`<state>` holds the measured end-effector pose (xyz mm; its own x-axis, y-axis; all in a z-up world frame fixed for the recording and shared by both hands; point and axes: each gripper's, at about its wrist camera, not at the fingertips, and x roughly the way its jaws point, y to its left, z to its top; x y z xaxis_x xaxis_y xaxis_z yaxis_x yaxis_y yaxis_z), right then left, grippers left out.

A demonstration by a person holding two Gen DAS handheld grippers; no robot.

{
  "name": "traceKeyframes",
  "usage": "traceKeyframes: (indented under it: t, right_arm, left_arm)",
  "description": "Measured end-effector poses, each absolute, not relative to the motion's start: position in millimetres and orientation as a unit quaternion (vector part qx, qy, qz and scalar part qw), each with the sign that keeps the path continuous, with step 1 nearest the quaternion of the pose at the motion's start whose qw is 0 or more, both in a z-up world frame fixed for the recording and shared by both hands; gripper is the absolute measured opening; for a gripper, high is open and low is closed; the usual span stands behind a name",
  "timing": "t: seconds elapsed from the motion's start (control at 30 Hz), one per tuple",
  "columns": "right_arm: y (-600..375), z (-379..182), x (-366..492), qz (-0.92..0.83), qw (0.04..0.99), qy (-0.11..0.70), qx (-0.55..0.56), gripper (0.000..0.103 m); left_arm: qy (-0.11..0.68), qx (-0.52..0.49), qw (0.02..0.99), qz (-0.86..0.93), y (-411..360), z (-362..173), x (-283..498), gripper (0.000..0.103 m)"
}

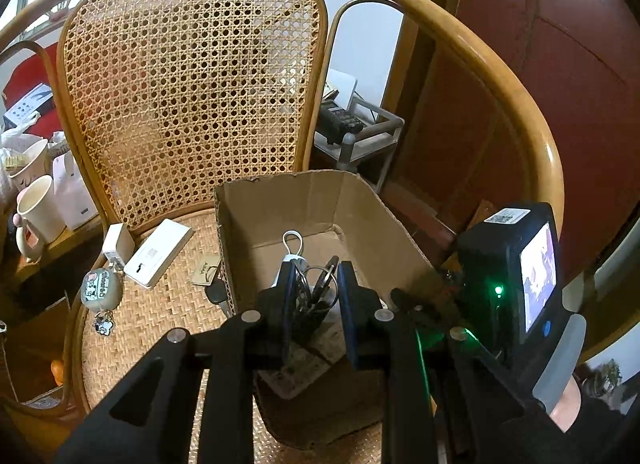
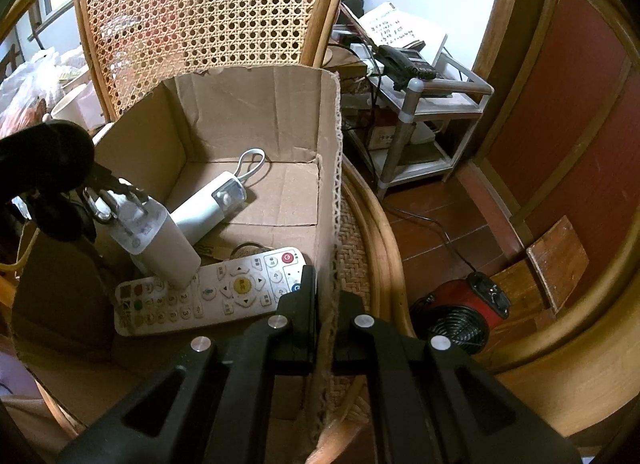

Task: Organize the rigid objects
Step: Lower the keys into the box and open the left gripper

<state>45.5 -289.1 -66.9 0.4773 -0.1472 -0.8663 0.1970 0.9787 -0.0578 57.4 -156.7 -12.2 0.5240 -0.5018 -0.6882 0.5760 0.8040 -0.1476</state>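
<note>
Left-wrist view, lower left: tape measure (image 1: 101, 290), charger (image 1: 117, 242), white box (image 1: 158, 252) on chair seat (image 1: 160, 320). Centre: left gripper (image 1: 316, 284), jaws clamped on key bunch (image 1: 314, 288) over cardboard box (image 1: 280, 200). Right-wrist view, lower centre: right gripper (image 2: 326, 304), jaws clamped on box wall; remote (image 2: 208, 292) inside.

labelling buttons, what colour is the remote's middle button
Yellow, on the white remote; right wrist view shows it best.

Dim warm indoor light, window glare upper left, fisheye-bowed dark edges.
</note>
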Motion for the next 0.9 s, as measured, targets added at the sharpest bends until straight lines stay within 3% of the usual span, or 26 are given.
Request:
traceKeyframes:
  t: [0.23, 0.4, 0.57, 0.9]
  right_arm:
    - [-288.7, -67.0, 45.5, -0.1, 0.86, 0.5, 0.023, 0.006]
    - [-289.0, -66.6, 45.4, -0.101, 0.86, 0.5, 0.022, 0.006]
    - [-288.1, -66.1, 45.8, -0.102, 0.862, 0.497, 0.019, 0.006]
    - [-286.9, -64.6, 46.0, -0.103, 0.863, 0.494, 0.017, 0.005]
  left_arm:
    - [0.359, 0.044, 0.882, -0.303, -149.8, -2.6, 57.0, 0.025]
    - [0.366, 0.04, 0.888, -0.274, -136.5, -2.2, 68.3, 0.039]
    - [0.357, 0.032, 0.904, -0.231, -112.9, 2.1, 79.8, 0.06]
    - [0.375, 0.012, 0.915, -0.151, -58.2, -3.3, 116.0, 0.06]
